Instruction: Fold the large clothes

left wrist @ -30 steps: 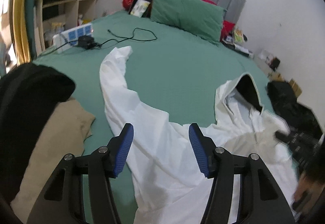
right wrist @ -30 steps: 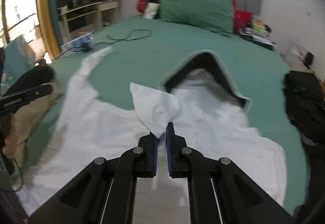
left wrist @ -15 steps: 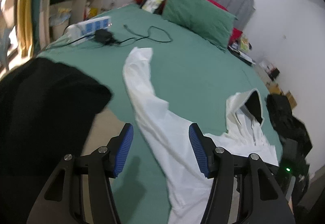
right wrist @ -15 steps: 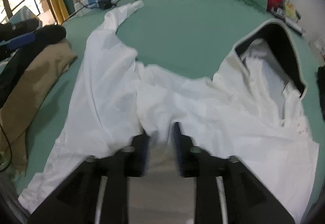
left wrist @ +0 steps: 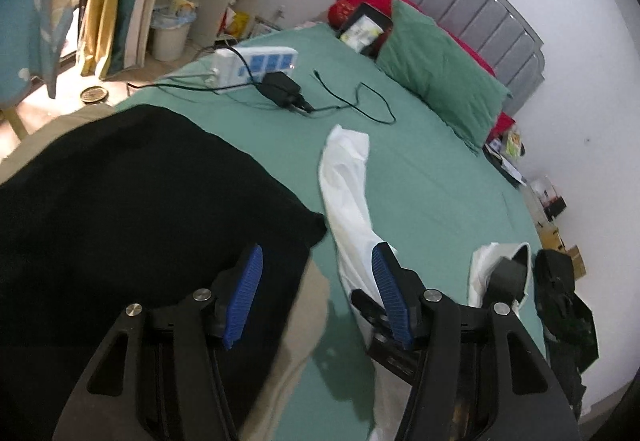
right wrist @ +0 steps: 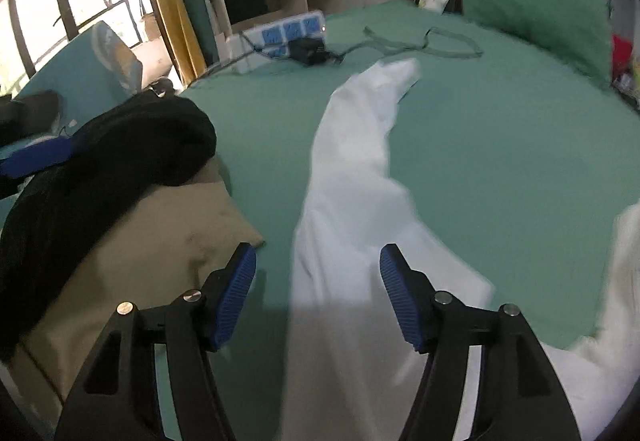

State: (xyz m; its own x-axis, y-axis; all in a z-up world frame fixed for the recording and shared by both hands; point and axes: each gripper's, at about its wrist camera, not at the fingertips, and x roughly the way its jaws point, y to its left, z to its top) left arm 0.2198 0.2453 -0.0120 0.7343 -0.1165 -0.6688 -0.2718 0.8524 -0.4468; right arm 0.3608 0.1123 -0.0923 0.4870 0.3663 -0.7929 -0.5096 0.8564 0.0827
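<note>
Glowing with daylight from the window (right wrist: 60, 13) at upper left, blowing out the panes while leaving the black garment (left wrist: 132, 209) nearly detailless. Smearing with motion blur along the white sleeve (right wrist: 352, 177) and green pillow (right wrist: 536, 17) in the right wrist view; staying sharper in the left wrist view. Bending straight lines at the fisheye rim, darkening toward the corners, casting soft shadows on the bed (left wrist: 432, 177).

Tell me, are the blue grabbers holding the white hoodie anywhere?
No, nothing is held. The left gripper and right gripper are both open, above the white hoodie.
</note>
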